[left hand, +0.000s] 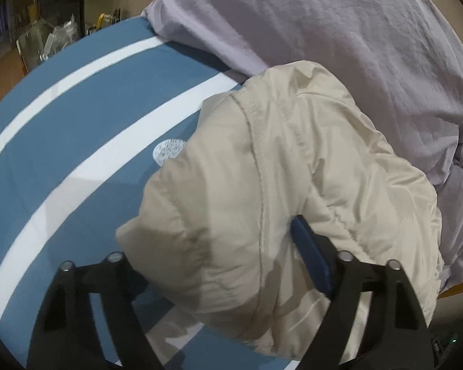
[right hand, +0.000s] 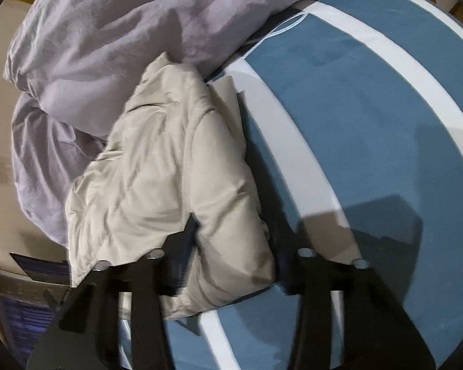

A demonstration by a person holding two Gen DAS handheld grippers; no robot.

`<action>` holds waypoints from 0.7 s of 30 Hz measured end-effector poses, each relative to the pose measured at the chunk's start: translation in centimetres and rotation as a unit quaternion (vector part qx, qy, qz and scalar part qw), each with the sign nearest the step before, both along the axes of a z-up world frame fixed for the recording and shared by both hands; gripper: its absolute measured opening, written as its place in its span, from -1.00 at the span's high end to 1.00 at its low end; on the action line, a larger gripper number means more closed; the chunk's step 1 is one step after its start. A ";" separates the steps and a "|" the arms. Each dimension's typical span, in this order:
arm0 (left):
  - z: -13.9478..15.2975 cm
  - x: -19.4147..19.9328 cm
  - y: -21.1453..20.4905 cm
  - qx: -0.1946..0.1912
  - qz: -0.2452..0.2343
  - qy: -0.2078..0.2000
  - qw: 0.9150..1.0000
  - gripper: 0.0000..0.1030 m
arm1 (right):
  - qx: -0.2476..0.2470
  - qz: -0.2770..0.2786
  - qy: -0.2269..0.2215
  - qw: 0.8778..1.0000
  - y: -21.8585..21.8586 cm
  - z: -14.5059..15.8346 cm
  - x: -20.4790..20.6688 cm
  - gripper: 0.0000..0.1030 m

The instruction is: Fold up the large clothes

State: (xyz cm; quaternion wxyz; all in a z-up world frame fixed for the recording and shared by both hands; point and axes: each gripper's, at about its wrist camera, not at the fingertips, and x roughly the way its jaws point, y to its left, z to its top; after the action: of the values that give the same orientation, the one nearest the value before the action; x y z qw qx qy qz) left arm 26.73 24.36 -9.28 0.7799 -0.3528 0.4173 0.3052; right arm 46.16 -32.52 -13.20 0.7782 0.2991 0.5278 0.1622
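Observation:
A cream puffy jacket lies bunched on a blue bed sheet with white stripes. It also shows in the right wrist view. My left gripper is wide apart, with a thick fold of the jacket lying between its fingers; the blue pad of the right finger presses against the fabric. My right gripper also stands wide, with a bulging fold of the jacket between its fingers. The fingertips of both are partly hidden by fabric.
A rumpled lilac duvet lies behind the jacket, also in the right wrist view. The striped sheet stretches to the right. Clutter and a shelf stand beyond the bed's far left edge.

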 end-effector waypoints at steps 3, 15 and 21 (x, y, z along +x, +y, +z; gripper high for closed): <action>0.9 0.0 -0.4 0.008 -0.002 -0.001 1.000 -0.09 | -0.015 0.002 -0.012 1.000 0.6 0.5 -0.3 0.38; 4.1 -5.1 0.1 0.031 -0.044 -0.036 0.998 0.44 | -0.039 -0.002 -0.038 0.999 3.3 2.2 -4.2 0.56; 4.5 -11.2 2.4 0.033 -0.046 -0.040 0.998 0.44 | -0.044 0.028 -0.048 0.998 5.8 1.8 -10.0 0.56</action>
State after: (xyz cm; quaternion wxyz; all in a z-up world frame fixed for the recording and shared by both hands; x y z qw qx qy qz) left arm 15.57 26.80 -4.81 0.8204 -0.3192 0.3914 0.2681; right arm 36.20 -26.72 -11.36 0.8100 0.2418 0.5047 0.1749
